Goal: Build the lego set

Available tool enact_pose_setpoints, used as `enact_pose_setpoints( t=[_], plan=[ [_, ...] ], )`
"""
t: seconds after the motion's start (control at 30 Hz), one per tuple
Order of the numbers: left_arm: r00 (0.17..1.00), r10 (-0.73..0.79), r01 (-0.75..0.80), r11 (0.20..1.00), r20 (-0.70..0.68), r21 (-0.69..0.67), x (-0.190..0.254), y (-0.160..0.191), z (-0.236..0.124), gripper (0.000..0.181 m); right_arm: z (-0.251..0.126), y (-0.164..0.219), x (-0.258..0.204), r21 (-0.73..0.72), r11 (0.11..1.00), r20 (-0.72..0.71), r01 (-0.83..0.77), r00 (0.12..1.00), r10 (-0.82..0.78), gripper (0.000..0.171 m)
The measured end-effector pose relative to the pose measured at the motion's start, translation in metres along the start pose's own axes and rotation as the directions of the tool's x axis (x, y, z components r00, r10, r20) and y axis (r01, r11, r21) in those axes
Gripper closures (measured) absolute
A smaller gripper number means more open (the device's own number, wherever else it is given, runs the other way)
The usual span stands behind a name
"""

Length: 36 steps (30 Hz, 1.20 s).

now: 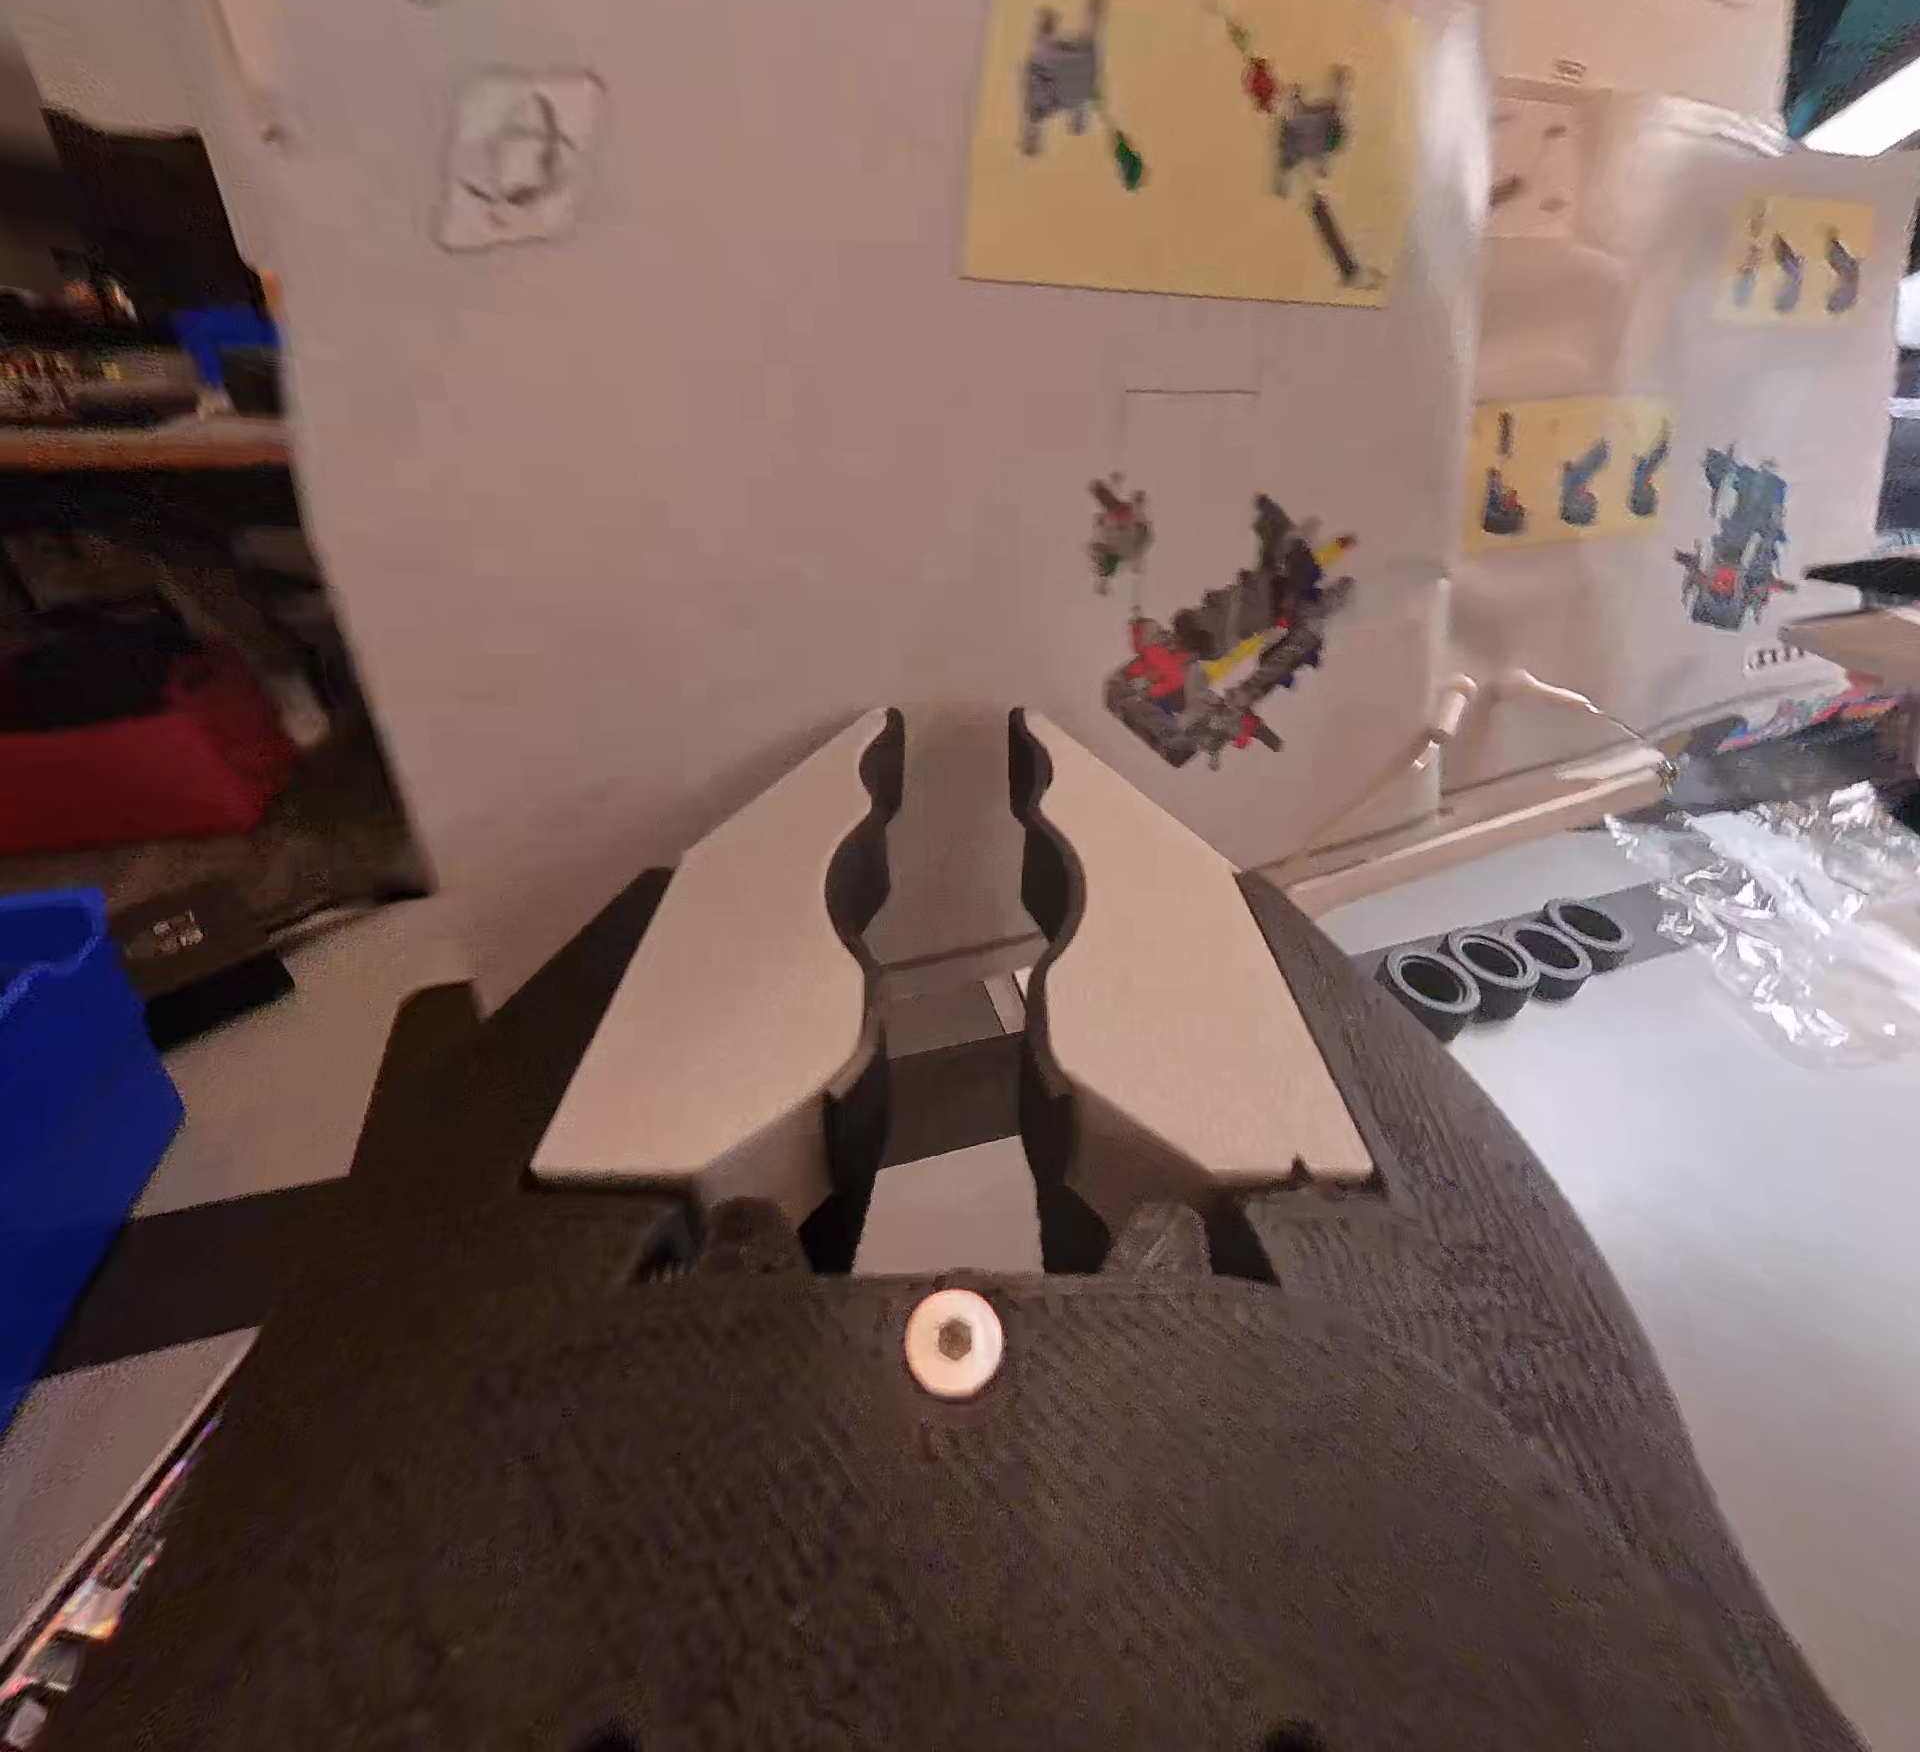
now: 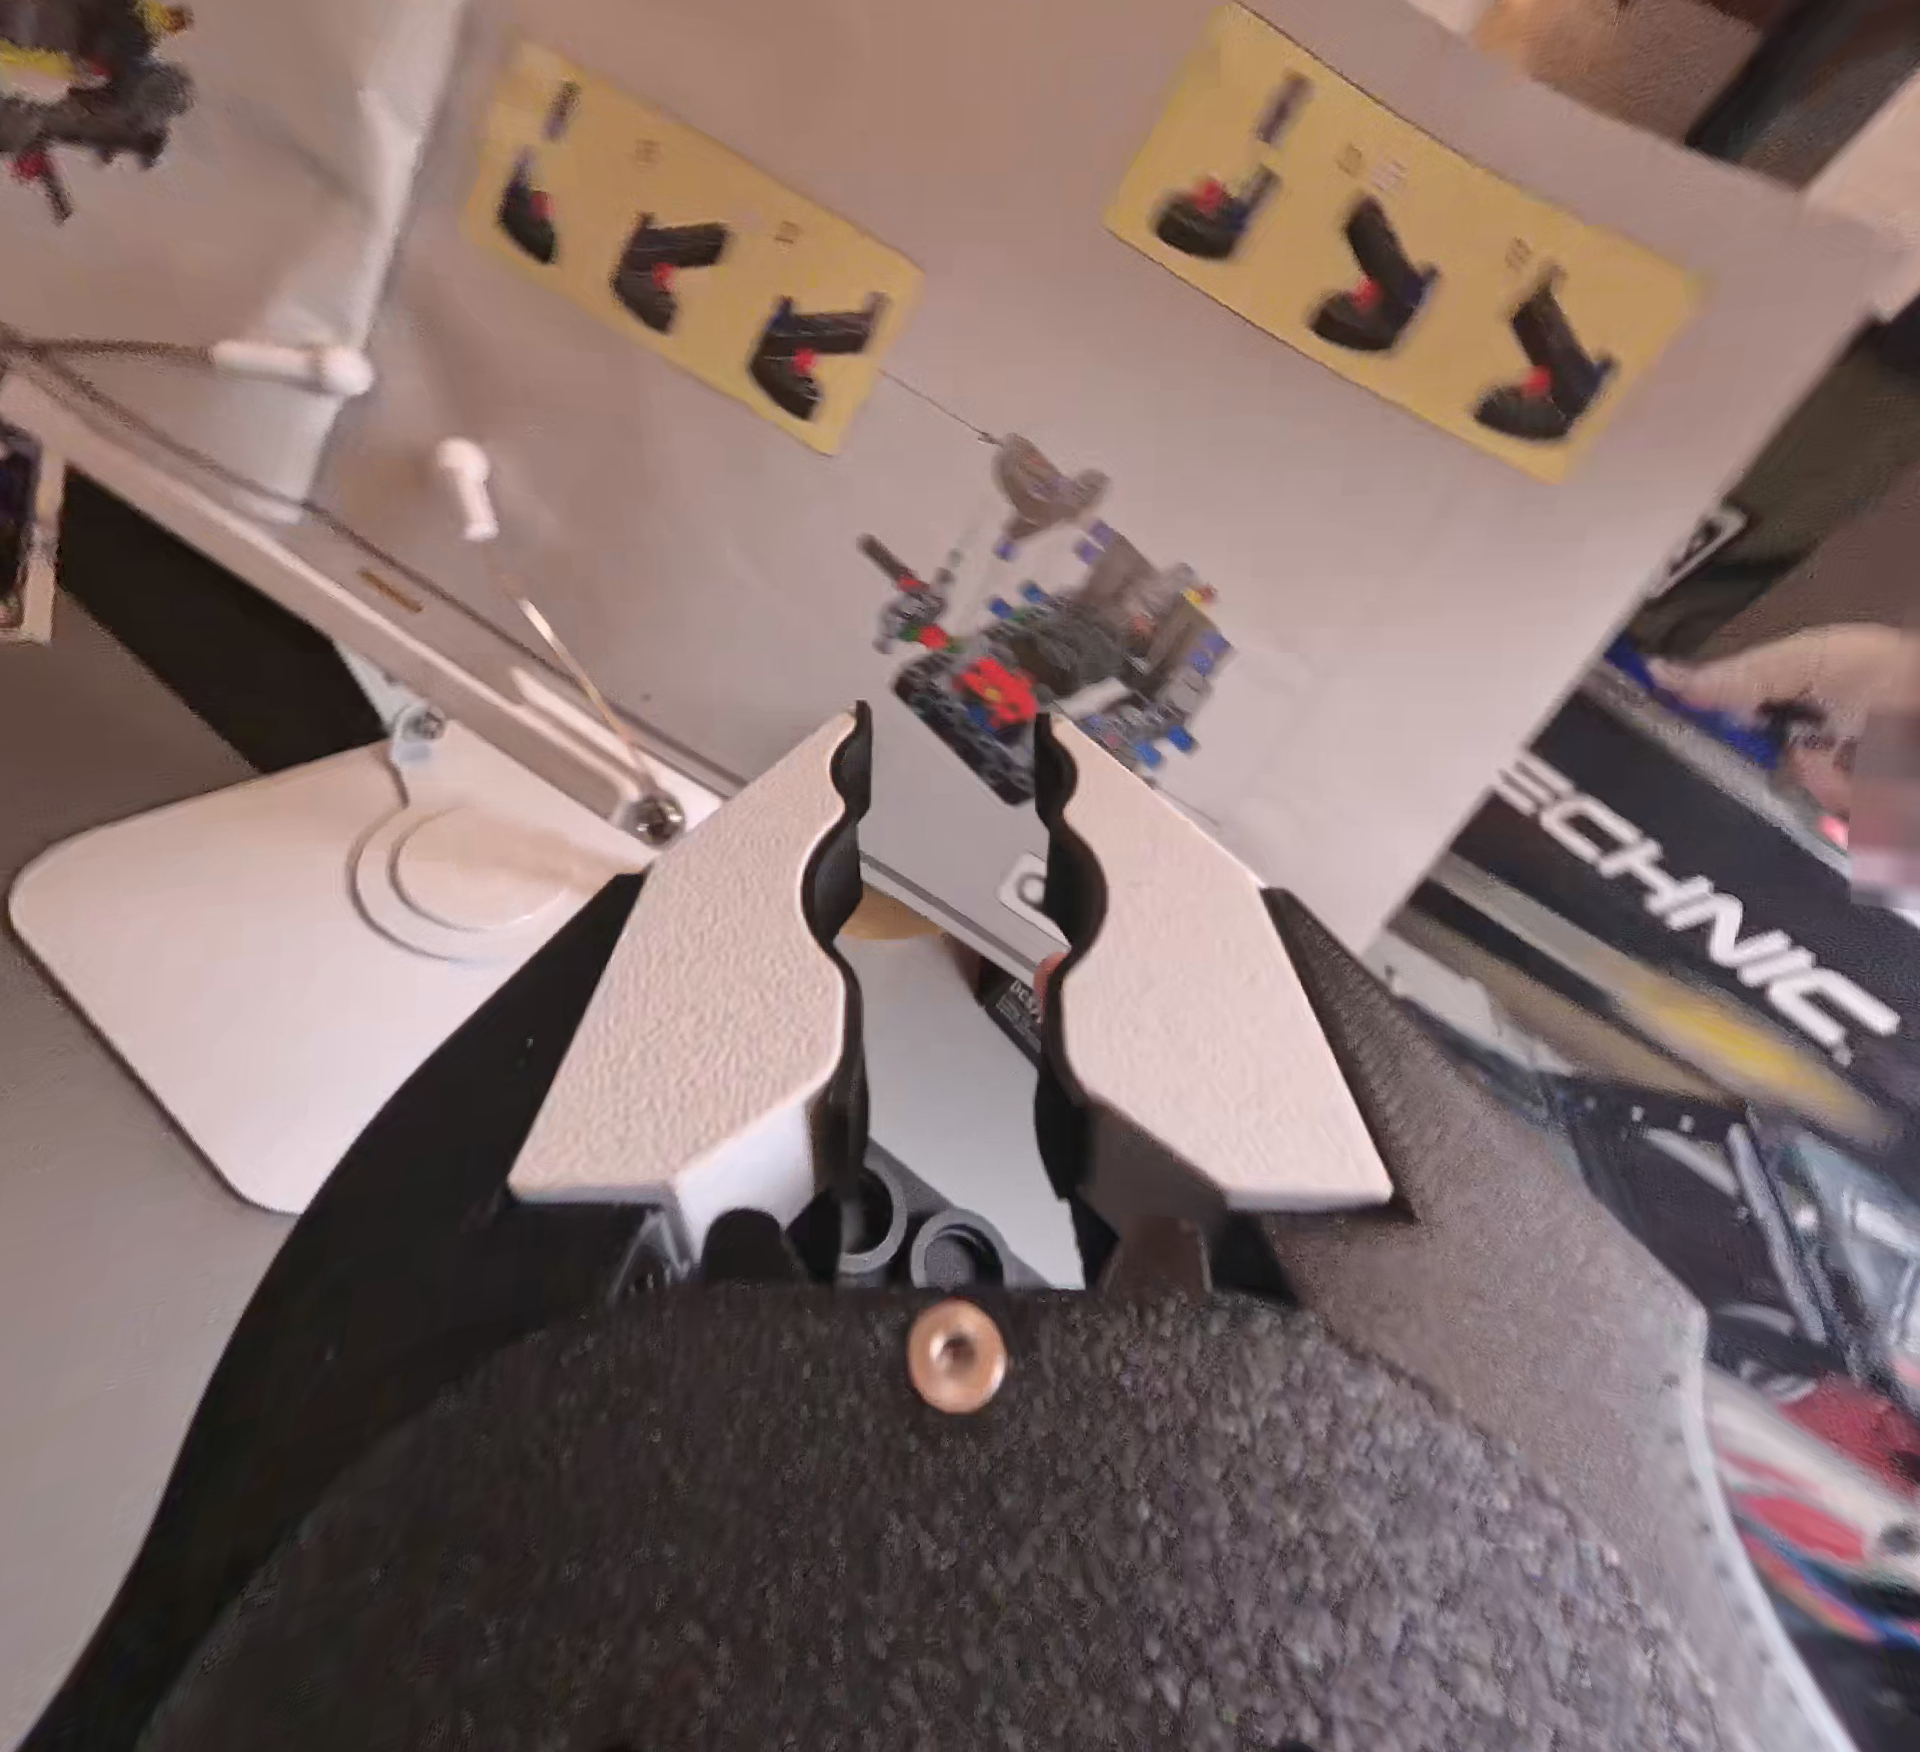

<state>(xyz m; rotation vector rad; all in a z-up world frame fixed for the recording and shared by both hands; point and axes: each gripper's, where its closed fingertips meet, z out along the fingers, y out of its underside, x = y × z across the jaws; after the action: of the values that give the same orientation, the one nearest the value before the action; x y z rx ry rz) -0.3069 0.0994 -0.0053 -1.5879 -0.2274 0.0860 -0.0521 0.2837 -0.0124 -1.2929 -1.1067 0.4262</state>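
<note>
My left gripper (image 1: 956, 726) is raised over the bench (image 1: 1662, 1235), fingers apart with nothing between them, pointed at the upright instruction pages (image 1: 1195, 144) on a white board. Open room to my right on the bench; a blue bin (image 1: 62, 1079) crowds the left edge. Four black lego tyres (image 1: 1496, 970) sit in a touching row, the row's long axis running diagonally away to the right, open holes facing up and toward me. Crumpled clear plastic bag (image 1: 1787, 923) lies just beyond them.

My right gripper (image 2: 948, 736) has its fingers apart at the tips. A grey lego piece (image 2: 904, 1235) with round holes shows low between the finger bases; I cannot tell whether it is gripped, nor its long axis. Ahead is a white lamp base (image 2: 208, 954) on the left and a dark lego box (image 2: 1662, 1027) on the right, with a narrow gap between them.
</note>
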Motion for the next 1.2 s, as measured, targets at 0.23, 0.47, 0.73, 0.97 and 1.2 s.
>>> enact_pose_setpoints(
  t=[0.23,0.47,0.73,0.97,1.2],
  plan=[
    [0.959,-0.268,0.273,0.961,-0.097,0.04,-0.034,-0.037,0.018,0.159,-0.01,0.0,0.001,0.03,0.991,0.059,-0.13,0.99,0.129,0.144],
    [0.971,-0.149,0.174,0.976,-0.185,0.127,-0.021,-0.118,0.032,0.167,0.003,-0.039,-0.052,0.088,0.996,0.167,-0.013,0.986,-0.002,0.152],
    [0.996,-0.025,0.038,0.987,0.081,-0.157,-0.08,-0.055,0.055,0.179,0.069,-0.1,-0.108,0.083,0.986,0.189,0.141,0.97,-0.155,0.152],
    [0.995,0.102,-0.103,0.99,0.016,0.095,-0.03,-0.096,0.005,0.176,0.089,-0.115,-0.119,0.065,0.951,0.056,0.303,0.95,-0.307,0.149],
    [0.966,0.228,-0.237,0.969,-0.118,-0.07,0.038,-0.018,0.026,0.168,0.083,-0.113,-0.125,0.11,0.915,-0.062,0.389,0.921,-0.384,0.148]
  ],
)
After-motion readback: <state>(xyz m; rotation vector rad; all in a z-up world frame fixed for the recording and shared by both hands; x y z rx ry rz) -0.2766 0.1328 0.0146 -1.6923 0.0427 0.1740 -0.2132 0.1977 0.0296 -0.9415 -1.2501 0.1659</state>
